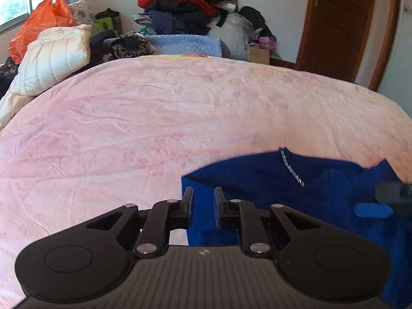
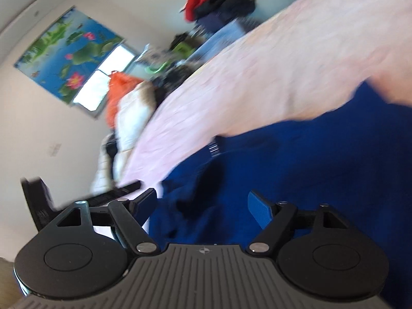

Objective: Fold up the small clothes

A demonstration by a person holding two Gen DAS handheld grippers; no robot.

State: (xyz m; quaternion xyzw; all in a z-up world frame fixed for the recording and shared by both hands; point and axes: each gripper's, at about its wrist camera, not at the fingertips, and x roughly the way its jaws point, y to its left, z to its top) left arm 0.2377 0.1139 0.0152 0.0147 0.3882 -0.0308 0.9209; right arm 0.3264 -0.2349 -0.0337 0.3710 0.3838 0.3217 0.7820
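My left hand-held gripper [image 1: 203, 193] nearly clenched, nothing visibly pinched, at the blue garment's [image 1: 283, 195] left edge, garment spread on the pink bed cover [image 1: 154, 116], my right hand-held gripper [image 2: 203, 203] released wide above the cloth, view blurred.

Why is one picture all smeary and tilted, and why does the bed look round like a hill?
Right wrist view: smeared and tilted, so the pink bedcover and blue garment lose their edges, while the right hand-held gripper looks fairly sharp. Left wrist view: mostly crisp, daylight from the window; the fisheye lens bulges the bedcover into a dome.
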